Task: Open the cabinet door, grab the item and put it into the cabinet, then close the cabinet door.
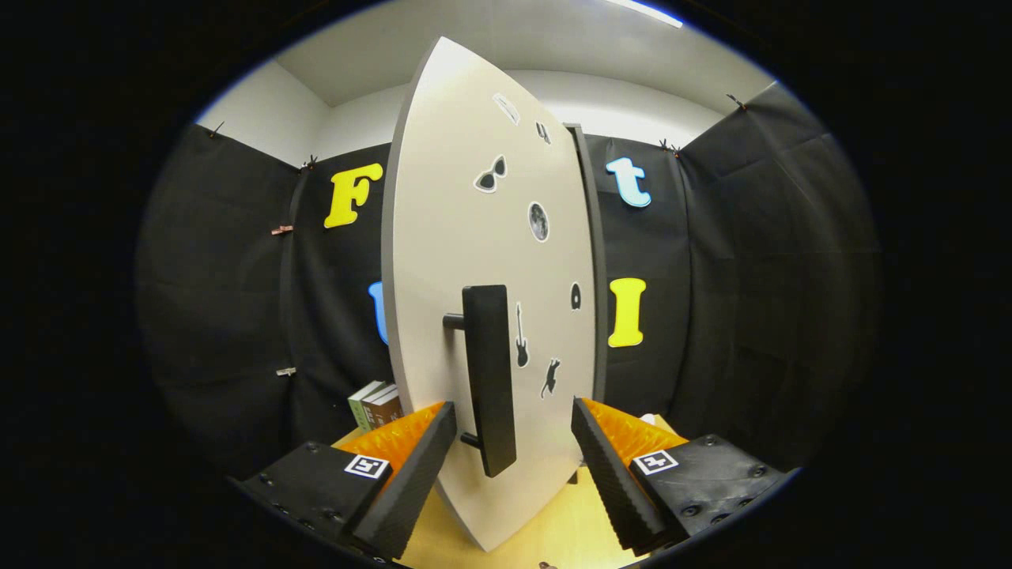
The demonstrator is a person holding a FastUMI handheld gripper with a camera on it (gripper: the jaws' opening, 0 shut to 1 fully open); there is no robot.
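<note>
Between the wide-open hand-held gripper [514,442] fingers stands the pale cabinet door [474,237] (sticker-dotted), its dark handle [490,379] ungripped.

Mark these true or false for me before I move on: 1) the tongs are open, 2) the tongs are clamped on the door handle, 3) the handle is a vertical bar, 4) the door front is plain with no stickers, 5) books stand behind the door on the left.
1) True. The tongs stand open, fingers wide apart.
2) False. The door handle sits between the fingers, nearer the left one, and neither finger presses on it.
3) True. It is an upright dark bar standing off the cabinet door on short posts.
4) False. The door carries several small stickers, among them sunglasses, a guitar and a cat.
5) True. Books stand just past the door's left edge.
</note>
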